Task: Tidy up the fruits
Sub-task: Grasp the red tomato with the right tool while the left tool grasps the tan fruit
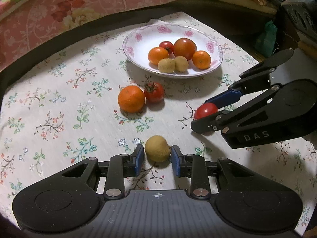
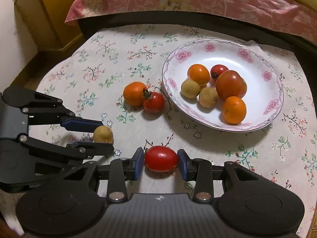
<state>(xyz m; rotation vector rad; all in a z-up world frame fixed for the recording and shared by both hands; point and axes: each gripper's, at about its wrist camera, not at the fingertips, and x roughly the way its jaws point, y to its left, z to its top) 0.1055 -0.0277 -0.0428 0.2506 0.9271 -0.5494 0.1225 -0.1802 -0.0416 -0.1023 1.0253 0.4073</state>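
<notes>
Fruits sit on your floral-clothed counter (image 1: 59, 109): left gripper (image 1: 157, 152) clamps a tan fruit (image 1: 157, 148), right gripper (image 2: 160, 159) a tomato (image 2: 160, 158) — orange (image 1: 131, 98) and stemmed tomato (image 1: 154, 92) lie before the plate (image 1: 136, 47).

A white plate (image 2: 275, 91) with pink flowers on its rim holds 6 fruits: 2 oranges, 1 large tomato, 1 small tomato and 2 tan round fruits, possibly longans. Beside it on the cloth an orange (image 2: 134, 93) touches a stemmed tomato (image 2: 154, 102). Nearer, a tan fruit (image 1: 157, 148) and a red cherry tomato (image 2: 160, 158) sit apart.
</notes>
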